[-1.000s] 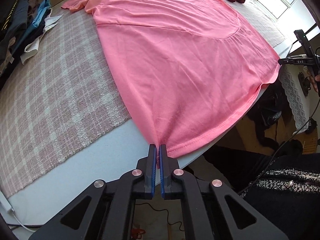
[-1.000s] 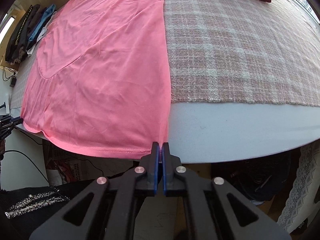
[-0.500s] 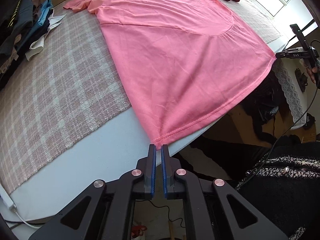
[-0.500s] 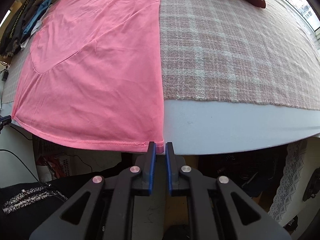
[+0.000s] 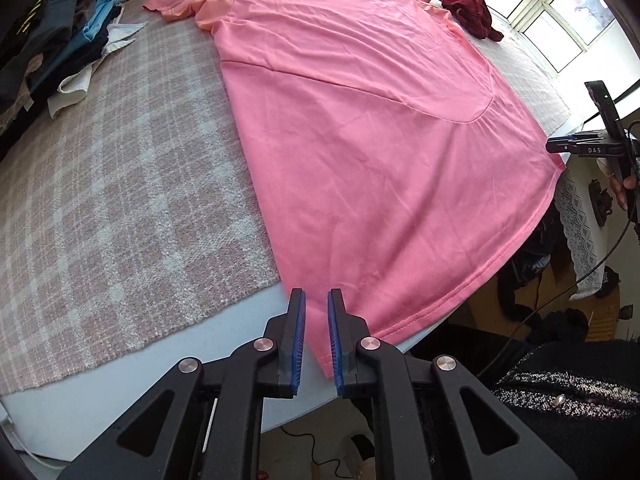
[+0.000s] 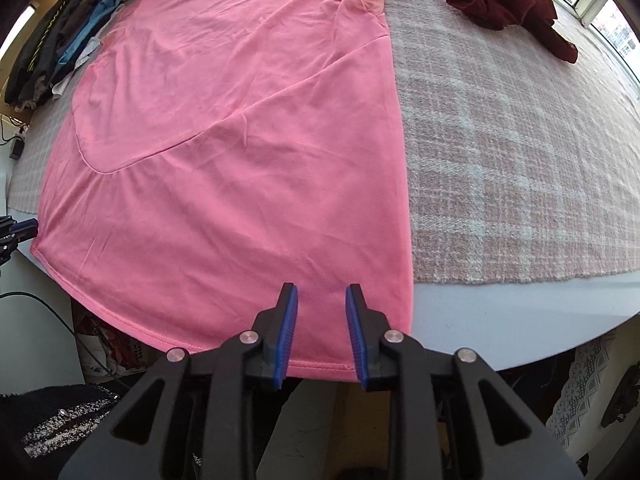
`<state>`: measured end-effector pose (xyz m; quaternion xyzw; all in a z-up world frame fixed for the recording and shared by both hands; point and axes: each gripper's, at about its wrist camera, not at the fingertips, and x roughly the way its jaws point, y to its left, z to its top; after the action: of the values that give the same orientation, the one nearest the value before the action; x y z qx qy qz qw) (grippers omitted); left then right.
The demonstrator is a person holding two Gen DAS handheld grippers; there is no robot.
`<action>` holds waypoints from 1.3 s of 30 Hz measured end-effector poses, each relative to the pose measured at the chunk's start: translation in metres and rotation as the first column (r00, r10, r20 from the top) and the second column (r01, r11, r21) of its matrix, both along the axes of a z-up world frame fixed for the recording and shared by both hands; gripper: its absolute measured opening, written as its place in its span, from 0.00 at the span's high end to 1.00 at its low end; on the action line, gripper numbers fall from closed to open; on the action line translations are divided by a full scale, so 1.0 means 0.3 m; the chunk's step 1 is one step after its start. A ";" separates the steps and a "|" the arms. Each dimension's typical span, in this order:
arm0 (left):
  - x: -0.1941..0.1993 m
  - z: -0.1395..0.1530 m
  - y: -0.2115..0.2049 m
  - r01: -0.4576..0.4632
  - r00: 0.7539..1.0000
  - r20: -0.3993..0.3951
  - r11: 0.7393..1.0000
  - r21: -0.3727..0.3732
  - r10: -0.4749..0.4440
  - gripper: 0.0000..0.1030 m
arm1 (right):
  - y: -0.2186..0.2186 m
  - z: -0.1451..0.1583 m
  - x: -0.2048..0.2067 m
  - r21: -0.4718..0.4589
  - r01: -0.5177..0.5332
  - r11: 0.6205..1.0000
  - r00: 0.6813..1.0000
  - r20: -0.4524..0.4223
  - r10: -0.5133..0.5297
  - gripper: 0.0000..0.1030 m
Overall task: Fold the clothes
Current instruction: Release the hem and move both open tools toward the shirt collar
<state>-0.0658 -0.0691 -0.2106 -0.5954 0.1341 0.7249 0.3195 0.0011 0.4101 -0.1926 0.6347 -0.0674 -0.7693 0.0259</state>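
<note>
Only one word can be read. The white letters "DAS" stand on the black side of the right hand-held gripper, seen at the right edge of the left wrist view. On the pile of dark clothes at the top left, one dark piece has yellow marks that could be letters, but they are too blurred to read. The same yellow marks show in the right wrist view, and they cannot be read there either.
</note>
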 end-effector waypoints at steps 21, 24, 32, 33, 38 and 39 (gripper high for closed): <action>0.114 0.103 -0.070 -0.370 0.927 -0.017 0.921 0.123 0.374 0.68 | -0.908 0.517 -1.238 0.300 -0.532 0.792 0.767 -0.225 0.601 0.50; 0.102 0.151 -0.106 -0.446 0.892 -0.031 0.890 0.091 0.451 0.68 | -0.950 0.356 -1.409 0.353 -0.548 0.759 0.765 -0.156 0.625 0.50; -0.300 0.342 0.025 -0.351 0.917 -0.205 0.936 -0.007 0.342 0.67 | -0.629 0.119 -1.646 0.267 -0.487 0.832 0.843 -0.106 0.527 0.55; -0.372 0.351 0.066 -0.316 0.925 -0.233 0.948 -0.030 0.301 0.64 | -0.605 0.109 -1.660 0.248 -0.488 0.837 0.844 -0.108 0.525 0.55; -0.731 0.349 0.240 -0.194 0.941 -0.299 0.977 -0.090 0.159 0.58 | -0.526 0.076 -1.727 0.214 -0.483 0.849 0.851 -0.116 0.513 0.54; -0.799 0.336 0.256 -0.190 0.943 -0.294 0.978 -0.086 0.157 0.58 | -0.513 0.069 -1.741 0.208 -0.484 0.850 0.850 -0.118 0.513 0.54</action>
<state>-0.3057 0.0079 -0.1097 -0.5112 0.1667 0.8198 0.1970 -0.5214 0.2562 -0.1719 0.5625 0.1685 -0.7900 0.1762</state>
